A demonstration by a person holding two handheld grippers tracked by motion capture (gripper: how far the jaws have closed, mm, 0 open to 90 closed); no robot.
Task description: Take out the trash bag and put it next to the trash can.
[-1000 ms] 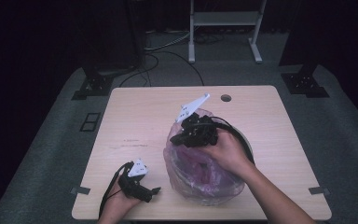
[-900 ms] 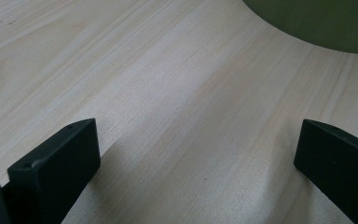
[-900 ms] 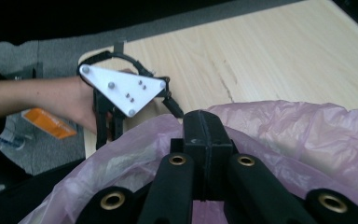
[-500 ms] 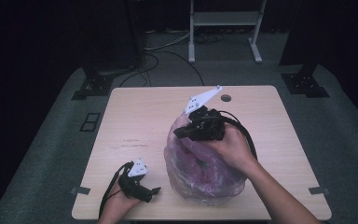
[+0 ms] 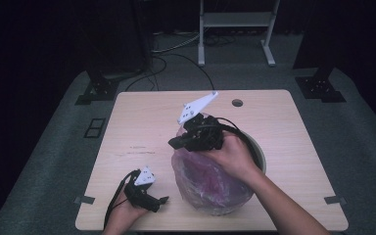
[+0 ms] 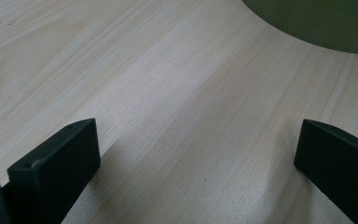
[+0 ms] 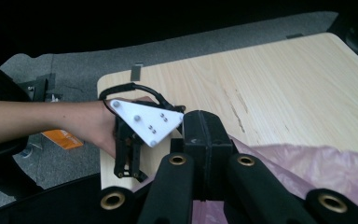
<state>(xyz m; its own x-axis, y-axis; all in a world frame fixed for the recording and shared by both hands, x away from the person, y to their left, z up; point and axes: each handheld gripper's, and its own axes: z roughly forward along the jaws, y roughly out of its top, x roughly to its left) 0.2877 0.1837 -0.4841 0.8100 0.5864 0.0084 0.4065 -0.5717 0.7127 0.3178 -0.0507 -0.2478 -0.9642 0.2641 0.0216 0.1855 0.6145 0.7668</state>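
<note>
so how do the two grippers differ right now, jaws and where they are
The left gripper rests low on the table near its front edge, jaws wide apart with only bare wood between them. The right gripper is raised over the pink plastic bag, jaws shut together, apparently pinching the bag's top. The left points toward the bag; the right points leftward across the table. Both are black, hand-held, with a white three-cornered plate on top.

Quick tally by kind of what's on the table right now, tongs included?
Pink plastic bag: 1
Round bin under the bag: 1
Tongs: 2, left tongs and right tongs
Total: 4
</note>
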